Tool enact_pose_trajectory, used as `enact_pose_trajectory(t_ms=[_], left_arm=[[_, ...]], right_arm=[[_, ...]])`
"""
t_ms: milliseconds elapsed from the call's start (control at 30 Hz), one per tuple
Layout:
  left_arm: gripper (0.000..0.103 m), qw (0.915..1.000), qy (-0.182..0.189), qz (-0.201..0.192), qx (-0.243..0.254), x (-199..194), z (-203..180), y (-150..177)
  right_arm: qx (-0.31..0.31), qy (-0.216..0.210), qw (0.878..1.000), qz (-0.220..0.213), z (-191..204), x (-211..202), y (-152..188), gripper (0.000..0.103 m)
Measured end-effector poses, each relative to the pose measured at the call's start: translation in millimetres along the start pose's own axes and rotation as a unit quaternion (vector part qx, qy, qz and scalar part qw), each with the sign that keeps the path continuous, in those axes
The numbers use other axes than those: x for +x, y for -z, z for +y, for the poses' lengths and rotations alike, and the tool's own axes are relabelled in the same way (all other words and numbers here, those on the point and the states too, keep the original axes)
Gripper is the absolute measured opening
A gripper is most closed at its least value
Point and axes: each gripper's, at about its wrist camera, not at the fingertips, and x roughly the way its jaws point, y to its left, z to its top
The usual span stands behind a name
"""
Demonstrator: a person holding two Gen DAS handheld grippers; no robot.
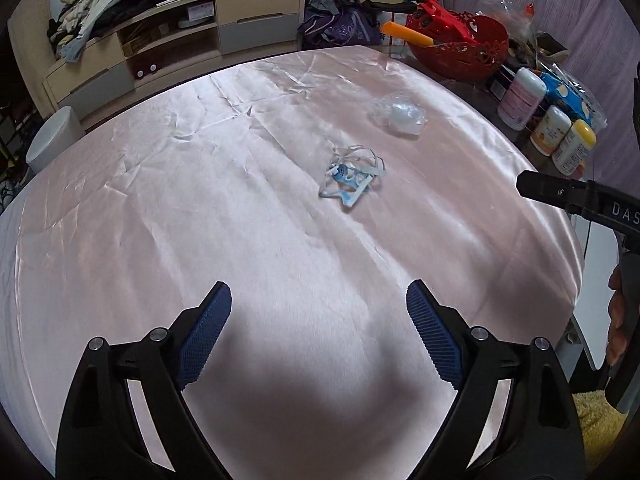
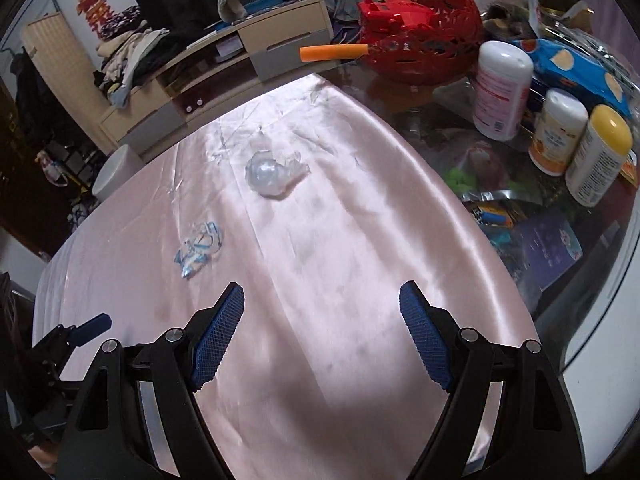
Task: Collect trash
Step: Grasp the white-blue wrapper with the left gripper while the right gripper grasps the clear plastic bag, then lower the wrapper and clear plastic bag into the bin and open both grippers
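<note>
1. Two pieces of trash lie on the pink satin cloth (image 1: 200, 200) that covers the desk.
2. The first is a torn blue-and-white wrapper (image 1: 352, 180), shredded into thin curling strips with a printed blue patch in the middle.
3. The second is a crumpled clear plastic film (image 1: 398, 114), bunched into a loose, glossy, see-through ball.
4. Taking the red basket (image 1: 460, 48) at the desk's far edge as landmark: the plastic film lies on the cloth near the basket, on its nearer side; the wrapper lies farther from the basket, past the film, and the two pieces are apart.
5. Three upright bottles (image 2: 502, 88) stand in a group beside the basket, one with a white cap, one white with an orange label, one with a yellow cap.
6. One orange stick (image 2: 334, 53) pokes out of the basket.
7. The left claw (image 1: 319, 300) has its jaws spread wide with nothing between them, well short of the wrapper.
8. The right claw (image 2: 322, 300) is likewise spread apart and empty, above bare cloth.
</note>
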Motion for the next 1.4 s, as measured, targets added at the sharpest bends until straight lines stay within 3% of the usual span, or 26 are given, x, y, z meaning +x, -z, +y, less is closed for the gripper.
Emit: enact_pose_trajectory(t_ms=[300, 533, 633, 733, 767, 833, 867, 1100, 1400], left_arm=[[0.084, 1.0, 0.0, 0.008, 0.003, 44.5, -1.5, -45.3], [0.082, 0.9997, 0.022, 0.011, 0.005, 72.1, -7.0, -65.9], [0.071, 0.9997, 0.014, -0.003, 0.017, 76.5, -13.0, -70.9], [0.045, 0.9996, 0.01, -0.011, 0.023, 77.5, -16.3, -76.4], [0.032, 0.9996, 0.011, -0.01, 0.024, 77.4, -16.3, -77.9], [0.016, 0.9996, 0.021, -0.003, 0.018, 76.1, -13.8, -79.6], [0.013, 0.9996, 0.026, -0.001, 0.015, 74.8, -12.7, -79.5], [0.008, 0.9991, 0.025, -0.027, 0.021, 33.8, -12.8, -67.4], [0.008, 0.9952, 0.01, -0.089, 0.039, -63.6, -20.2, -37.3]], right_arm=[[-0.029, -0.022, 0.999, 0.012, 25.5, 56.7, -54.5, 0.072], [-0.033, -0.024, 0.999, 0.028, 33.6, 97.9, -83.1, 0.064], [-0.033, -0.025, 0.999, 0.034, 32.8, 110.1, -86.2, 0.049], [-0.04, -0.023, 0.999, 0.025, 33.5, 109.1, -85.8, 0.036], [-0.041, -0.024, 0.999, 0.024, 33.4, 107.5, -85.3, 0.033], [-0.052, -0.019, 0.998, 0.023, 34.9, 104.1, -83.0, 0.03], [-0.056, -0.016, 0.998, 0.024, 36.8, 103.9, -82.7, 0.029], [-0.049, -0.008, 0.999, 0.019, 24.9, 64.4, -62.3, 0.028], [-0.051, 0.007, 0.998, -0.04, 26.5, -41.6, -24.2, 0.028]])
